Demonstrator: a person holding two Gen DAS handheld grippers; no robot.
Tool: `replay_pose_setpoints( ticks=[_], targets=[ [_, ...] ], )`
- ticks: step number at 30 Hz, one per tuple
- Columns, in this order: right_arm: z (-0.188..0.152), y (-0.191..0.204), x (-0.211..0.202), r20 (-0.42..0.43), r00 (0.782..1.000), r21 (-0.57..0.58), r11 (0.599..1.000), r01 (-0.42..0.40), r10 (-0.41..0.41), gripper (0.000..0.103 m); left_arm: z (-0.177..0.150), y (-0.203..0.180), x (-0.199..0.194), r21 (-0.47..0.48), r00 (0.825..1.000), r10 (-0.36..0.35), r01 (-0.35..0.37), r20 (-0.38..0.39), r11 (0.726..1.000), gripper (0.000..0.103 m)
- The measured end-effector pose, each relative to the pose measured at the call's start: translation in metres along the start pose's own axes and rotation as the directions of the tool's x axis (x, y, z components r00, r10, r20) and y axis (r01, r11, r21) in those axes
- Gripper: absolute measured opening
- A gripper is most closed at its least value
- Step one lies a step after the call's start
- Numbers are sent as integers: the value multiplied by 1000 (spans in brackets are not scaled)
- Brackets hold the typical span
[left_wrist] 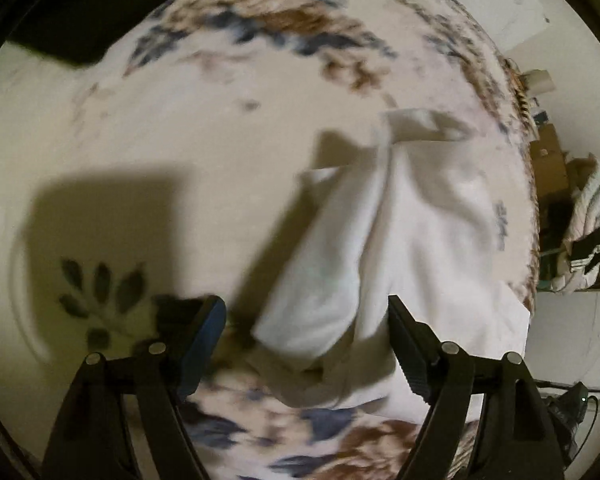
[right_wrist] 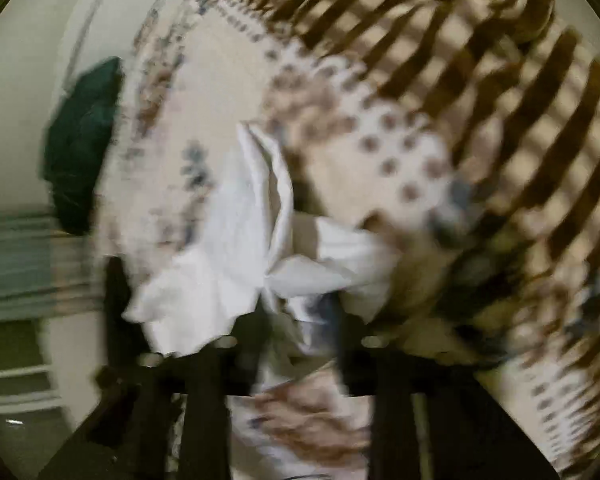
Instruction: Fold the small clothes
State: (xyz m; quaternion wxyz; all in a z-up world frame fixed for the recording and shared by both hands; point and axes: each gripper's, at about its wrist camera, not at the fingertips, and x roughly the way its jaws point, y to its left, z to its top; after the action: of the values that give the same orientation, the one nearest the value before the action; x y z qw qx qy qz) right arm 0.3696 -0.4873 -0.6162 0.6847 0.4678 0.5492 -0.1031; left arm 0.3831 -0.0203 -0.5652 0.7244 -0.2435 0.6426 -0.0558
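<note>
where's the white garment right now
In the left wrist view the crumpled white cloth garment lies right of centre on the cream floral blanket, its near end between the open left gripper fingers.

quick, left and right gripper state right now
Left hand-held gripper: open, fingers apart, white garment between them, not pinched.
Right hand-held gripper: too blurred; white cloth bunches at its tips, grip cannot be told.
</note>
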Motion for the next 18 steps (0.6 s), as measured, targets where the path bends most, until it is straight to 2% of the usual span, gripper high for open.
replay_pose_setpoints(
  ticks=[2,4,8,10,11,13,15,16,17,18],
  targets=[
    [5,-12,-1,30,997,15,997,70,-71,22,1,12,-1,-30,1000,-22,21,-11,999,81],
    [11,-19,-5,47,993,19,994,104,-105,22,1,15,-9,-43,999,-39,38,-31,998,81],
    [11,-19,-26,45,998,49,998,34,-37,26,-1,6,-35,-36,997,-70,70,-14,997,79],
    [7,-15,-38,54,998,49,998,-36,34,46,0,-3,-49,-7,998,-69,69,15,998,79],
    [3,-12,-41,61,997,48,997,-58,55,62,2,-7,-49,4,997,-74,73,22,997,79],
    [-3,-1,-35,30,997,12,997,-70,69,65,10,-18,-40,24,997,-78,78,11,997,79],
    [-5,10,-15,-35,999,-28,999,-41,40,65,19,-25,-11,20,993,-107,109,-57,994,79],
    [-6,15,-6,-58,998,-36,999,-29,27,64,21,-29,2,19,991,-101,103,-84,994,79],
    [-8,16,4,-76,997,-45,999,-6,3,48,23,-33,17,32,988,-108,112,-113,993,79],
    [-10,15,9,-79,997,-50,999,18,-22,20,25,-34,24,52,989,-83,90,-124,995,79]
  ],
)
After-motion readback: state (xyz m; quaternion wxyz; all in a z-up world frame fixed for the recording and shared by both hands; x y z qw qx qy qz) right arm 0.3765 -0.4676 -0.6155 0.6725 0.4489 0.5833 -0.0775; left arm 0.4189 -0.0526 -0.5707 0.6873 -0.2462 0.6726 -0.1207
